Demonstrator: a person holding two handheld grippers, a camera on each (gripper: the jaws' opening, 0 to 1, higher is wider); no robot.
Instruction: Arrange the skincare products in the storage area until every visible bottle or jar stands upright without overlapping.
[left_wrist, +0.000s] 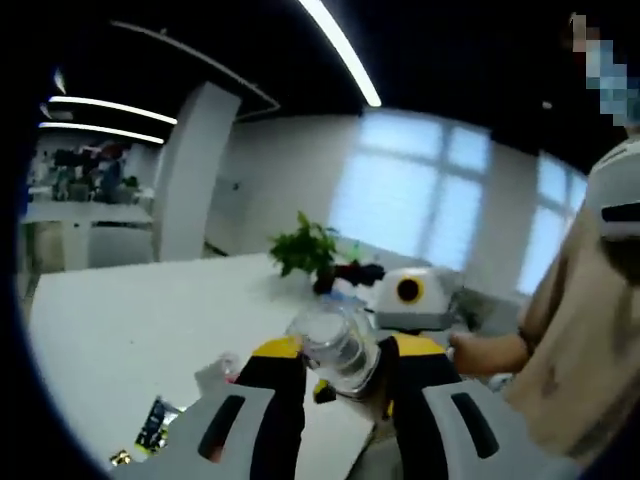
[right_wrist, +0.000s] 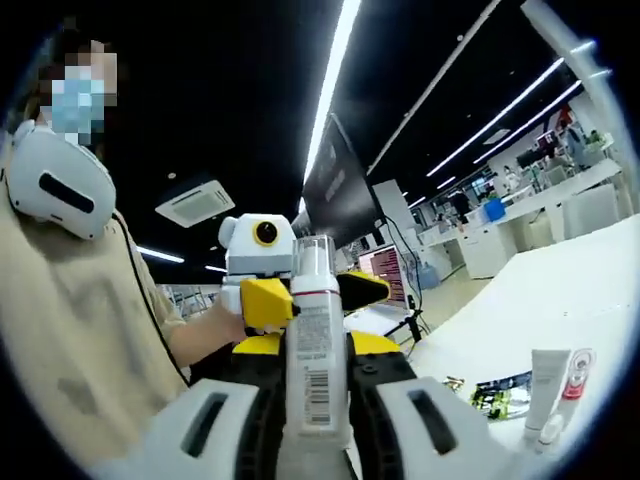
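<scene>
**Both tongs gripping products aloft**

Left tongs (left_wrist: 340, 375) are clamping a clear jar (left_wrist: 335, 343) above the white tabletop (left_wrist: 130, 330). Right tongs (right_wrist: 318, 385) are squeezing an upright white bottle (right_wrist: 317, 345); two tubes (right_wrist: 558, 392) are lying on the tabletop.

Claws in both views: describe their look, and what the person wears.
Left claw and right claw: pale grey bodies with dark slots, black jaws, yellow tips. Other claw: yellow blocks under a white housing. The person wears a beige top and white headset.
</scene>
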